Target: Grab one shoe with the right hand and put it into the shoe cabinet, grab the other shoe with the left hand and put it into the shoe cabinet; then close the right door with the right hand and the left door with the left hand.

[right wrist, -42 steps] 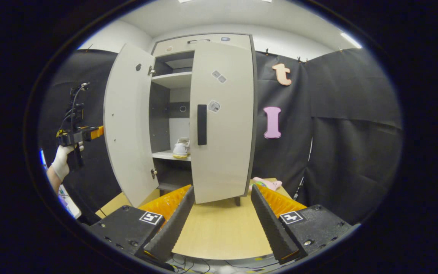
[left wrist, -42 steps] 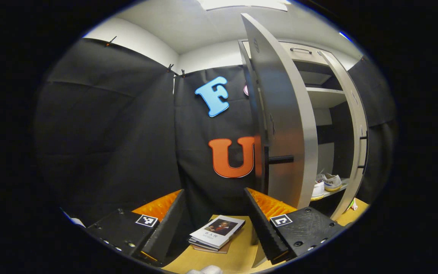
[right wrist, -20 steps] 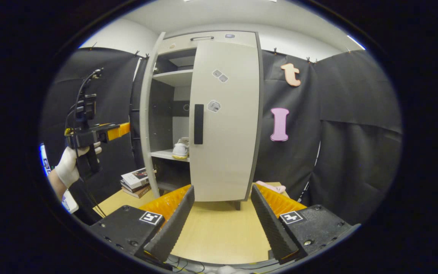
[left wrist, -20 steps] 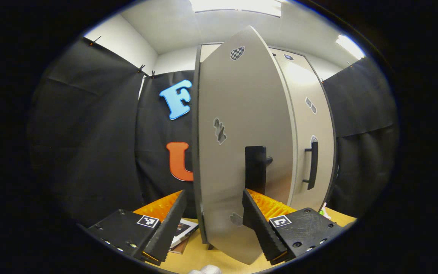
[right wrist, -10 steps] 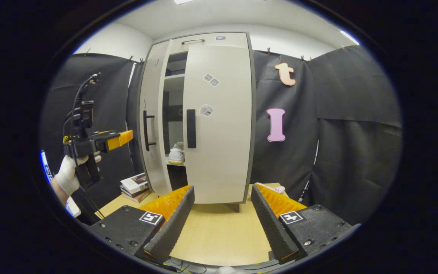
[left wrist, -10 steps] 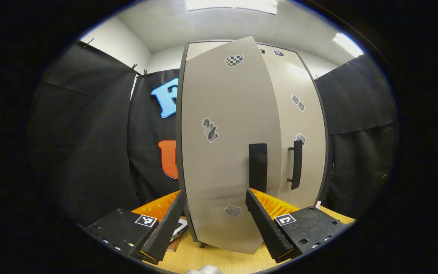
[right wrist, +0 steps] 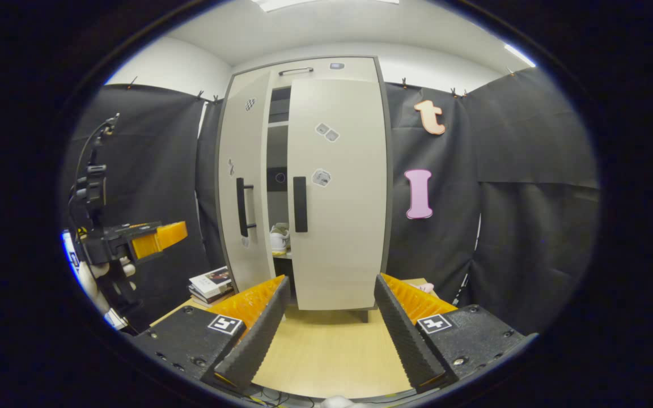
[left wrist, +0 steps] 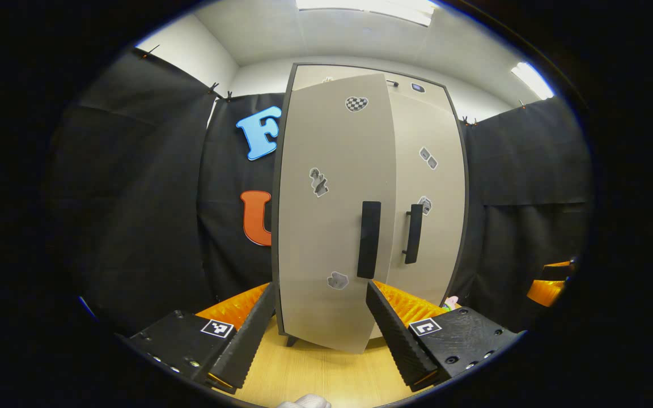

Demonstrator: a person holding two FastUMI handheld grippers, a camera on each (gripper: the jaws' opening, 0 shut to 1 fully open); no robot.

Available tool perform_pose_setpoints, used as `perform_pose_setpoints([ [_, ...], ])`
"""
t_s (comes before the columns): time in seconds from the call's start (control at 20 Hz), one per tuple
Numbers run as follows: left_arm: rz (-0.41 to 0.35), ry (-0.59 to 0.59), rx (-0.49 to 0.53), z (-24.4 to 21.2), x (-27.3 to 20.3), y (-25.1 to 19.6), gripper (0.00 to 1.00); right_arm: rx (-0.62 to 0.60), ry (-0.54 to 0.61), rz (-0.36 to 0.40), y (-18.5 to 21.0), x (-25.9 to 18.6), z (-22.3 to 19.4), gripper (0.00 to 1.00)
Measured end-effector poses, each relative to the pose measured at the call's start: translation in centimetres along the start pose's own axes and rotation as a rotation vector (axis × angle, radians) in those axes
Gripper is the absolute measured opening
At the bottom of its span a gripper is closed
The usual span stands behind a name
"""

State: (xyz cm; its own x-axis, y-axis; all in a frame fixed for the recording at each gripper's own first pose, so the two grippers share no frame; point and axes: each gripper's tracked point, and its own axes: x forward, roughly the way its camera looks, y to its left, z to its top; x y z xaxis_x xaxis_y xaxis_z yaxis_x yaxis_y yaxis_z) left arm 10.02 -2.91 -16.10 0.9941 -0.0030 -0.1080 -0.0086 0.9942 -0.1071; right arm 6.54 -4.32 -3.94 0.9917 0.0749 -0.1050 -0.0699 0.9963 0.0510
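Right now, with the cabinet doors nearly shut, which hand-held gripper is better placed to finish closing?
Left. The left door stands ajar, a gap showing a shoe inside, and the left hand-held gripper faces that door up close. The right door looks shut, with the right hand-held gripper farther back.

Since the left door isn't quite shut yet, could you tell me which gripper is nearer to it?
Left. The left gripper is right in front of the left door, its fingers flanking the door's lower edge. The right gripper stands back, facing the right door.
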Motion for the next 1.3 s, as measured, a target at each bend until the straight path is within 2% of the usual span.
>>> perform_pose_setpoints([
  [0.1,0.003,0.001,0.009,-0.8,-1.6,0.3,0.97,0.007,-0.018,-0.001,0.7,-0.5,0.3,0.94],
  [0.15,0.006,0.009,0.020,-1.2,-2.4,0.6,0.97,0.002,-0.012,-0.002,1.1,-0.6,0.2,0.97],
  [0.4,0.028,0.028,0.025,-1.7,-6.0,2.4,0.97,-0.005,-0.019,-0.019,1.9,-1.7,0.3,0.97],
  [0.45,0.028,0.028,0.016,-1.7,-6.6,2.6,1.00,-0.010,-0.018,-0.023,2.0,-1.9,0.2,0.98],
  [0.5,0.030,0.027,0.006,-1.6,-7.0,2.9,0.96,-0.016,-0.016,-0.029,2.2,-2.1,0.1,0.98],
  [0.6,0.040,0.025,0.001,-1.5,-7.8,3.6,1.00,-0.017,-0.019,-0.037,2.4,-2.6,0.2,0.97],
  [0.7,0.064,0.012,0.018,-1.3,-8.3,4.6,0.97,-0.013,-0.027,-0.039,2.8,-3.2,0.3,0.94],
  [0.75,0.062,0.014,0.020,-1.4,-8.5,4.7,0.97,-0.017,-0.027,-0.043,2.9,-3.6,0.3,0.97],
  [0.9,0.040,0.021,0.020,-1.4,-9.3,4.2,0.96,-0.028,-0.031,-0.053,2.9,-4.1,0.1,0.98],
  [0.95,0.036,0.022,0.025,-1.3,-9.6,4.2,0.85,-0.023,-0.031,-0.052,3.0,-4.3,0.1,0.98],
  [1.0,0.029,0.020,0.028,-1.2,-9.7,4.0,0.96,-0.018,-0.029,-0.057,2.9,-4.4,-0.1,0.98],
  [1.25,0.001,0.020,0.031,-1.2,-10.2,2.9,0.96,-0.018,-0.030,-0.065,2.8,-5.2,-0.4,0.98],
  [1.3,-0.003,0.022,0.031,-1.3,-10.3,2.6,0.96,-0.017,-0.030,-0.069,2.7,-5.4,-0.5,0.94],
])
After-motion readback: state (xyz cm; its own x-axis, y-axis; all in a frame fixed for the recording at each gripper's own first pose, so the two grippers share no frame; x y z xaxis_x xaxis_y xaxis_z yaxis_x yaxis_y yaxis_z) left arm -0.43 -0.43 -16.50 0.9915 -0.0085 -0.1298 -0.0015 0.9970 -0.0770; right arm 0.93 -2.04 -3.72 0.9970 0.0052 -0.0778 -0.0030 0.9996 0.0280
